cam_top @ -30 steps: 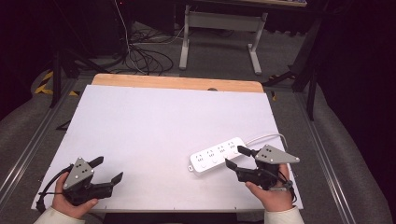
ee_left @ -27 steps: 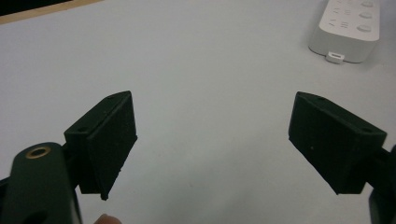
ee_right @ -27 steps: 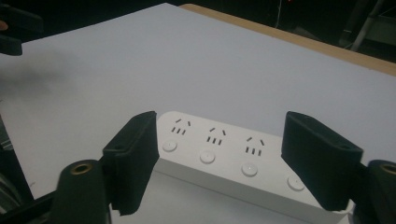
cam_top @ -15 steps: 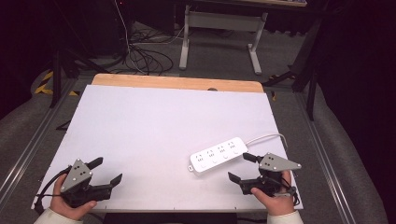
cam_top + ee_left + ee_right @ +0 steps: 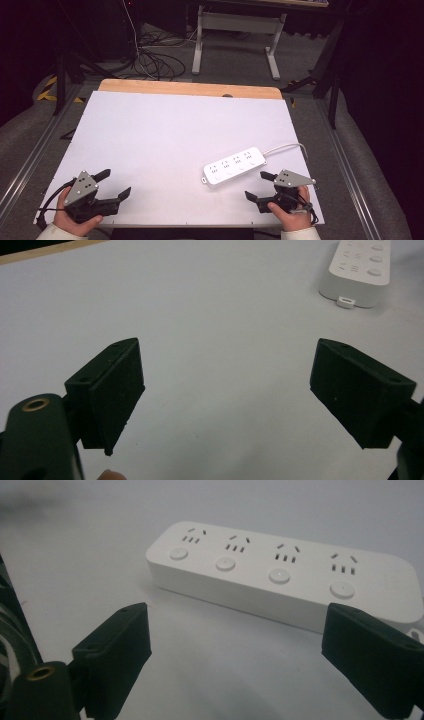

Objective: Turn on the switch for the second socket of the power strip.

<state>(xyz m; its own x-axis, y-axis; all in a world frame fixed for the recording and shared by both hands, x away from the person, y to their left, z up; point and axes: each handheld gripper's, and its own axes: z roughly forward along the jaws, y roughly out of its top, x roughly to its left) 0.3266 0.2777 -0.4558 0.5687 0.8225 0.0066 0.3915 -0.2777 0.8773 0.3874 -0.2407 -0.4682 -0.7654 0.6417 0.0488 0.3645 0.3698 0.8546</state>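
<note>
The left gripper (image 5: pixel 225 390) has its jaws wide apart, with bare white desk (image 5: pixel 165 135) between and ahead of them. The right gripper (image 5: pixel 240 650) also has its jaws wide apart. Just ahead of them lies a white power strip (image 5: pixel 280 570), blocking the way.

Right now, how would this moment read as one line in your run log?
left claw: open, empty | right claw: open, empty, near power strip | power strip: flat on white table, untouched
</note>
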